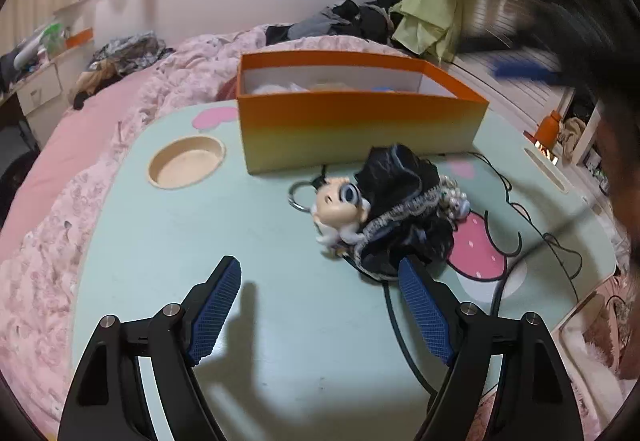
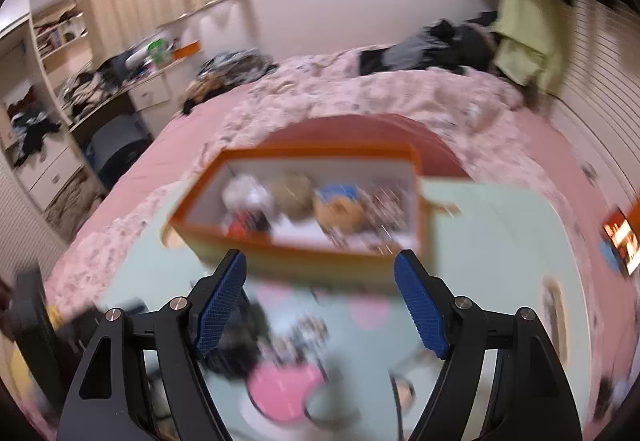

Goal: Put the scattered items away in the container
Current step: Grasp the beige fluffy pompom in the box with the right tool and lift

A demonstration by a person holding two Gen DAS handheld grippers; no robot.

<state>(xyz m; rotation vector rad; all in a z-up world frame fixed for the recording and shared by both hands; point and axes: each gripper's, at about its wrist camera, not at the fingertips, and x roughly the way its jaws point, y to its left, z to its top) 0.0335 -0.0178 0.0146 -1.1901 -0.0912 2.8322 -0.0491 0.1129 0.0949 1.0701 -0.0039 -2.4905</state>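
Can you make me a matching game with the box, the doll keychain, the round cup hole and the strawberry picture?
Things:
1. box
2. doll keychain
3. round cup hole
4. strawberry picture

Descriptions:
A. pink with white dots
B. orange rim, already has toys inside
C. lying on the table in front of the box, beside black frilly cloth
D. tan, sunk into the table left of the box

Pairs: 1-B, 2-C, 3-D, 4-A
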